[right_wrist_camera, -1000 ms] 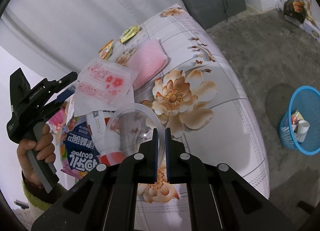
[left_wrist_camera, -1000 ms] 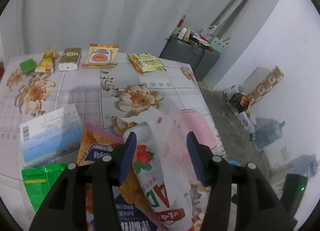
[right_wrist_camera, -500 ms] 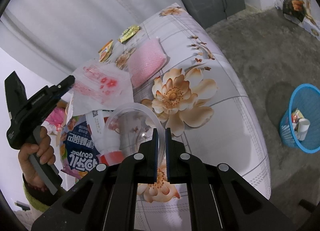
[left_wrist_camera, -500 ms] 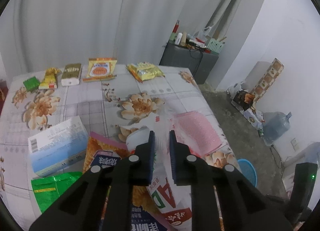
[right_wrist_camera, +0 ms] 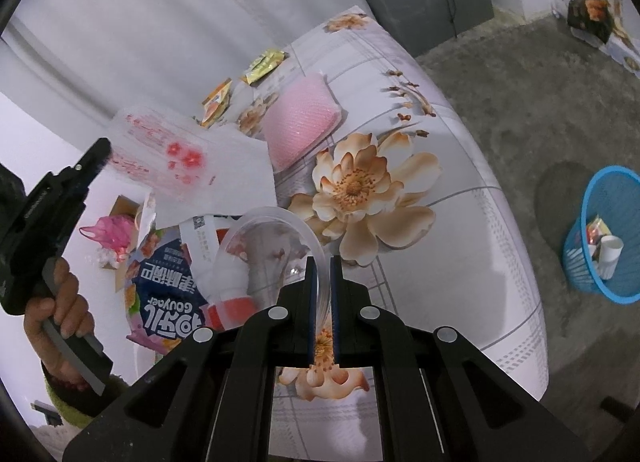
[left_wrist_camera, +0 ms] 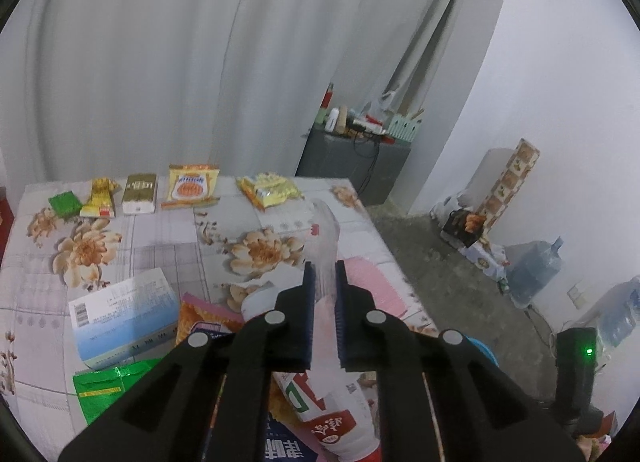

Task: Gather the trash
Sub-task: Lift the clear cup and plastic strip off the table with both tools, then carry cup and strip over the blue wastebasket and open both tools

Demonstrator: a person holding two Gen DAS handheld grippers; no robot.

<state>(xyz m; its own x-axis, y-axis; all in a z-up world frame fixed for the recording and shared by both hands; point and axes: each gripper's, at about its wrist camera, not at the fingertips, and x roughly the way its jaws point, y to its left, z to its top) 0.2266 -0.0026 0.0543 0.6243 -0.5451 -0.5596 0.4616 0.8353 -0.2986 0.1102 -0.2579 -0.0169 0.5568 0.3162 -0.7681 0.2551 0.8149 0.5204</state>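
1. Left gripper (left_wrist_camera: pixel 324 274): jaws closing, down to a narrow gap, a thin clear wrapper with red flower print (right_wrist_camera: pixel 172 158) pinched between the pads and raised off the pile on the floral tablecloth (right_wrist_camera: pixel 460 166).
2. Right gripper (right_wrist_camera: pixel 323 266): clamped narrow on the rim of a clear plastic cup (right_wrist_camera: pixel 272 246), low over the cloth near the table edge.
3. Best to lift the wrapper straight up until free of the pile, grip kept firm since thin film slips easily.
4. Then carry toward the blue mesh bin (right_wrist_camera: pixel 600 242) on the floor, well apart from the table; release only above its mouth.
5. Readable: "Gouyaer" plus Chinese characters on the dark blue snack bag (right_wrist_camera: pixel 168 294), upside down.
6. Large green "D" on the white pouch (left_wrist_camera: pixel 328 414); red seal below, characters probably too blurred to read.
7. Barcode on the blue-and-white box (left_wrist_camera: pixel 120 318); small print illegible.
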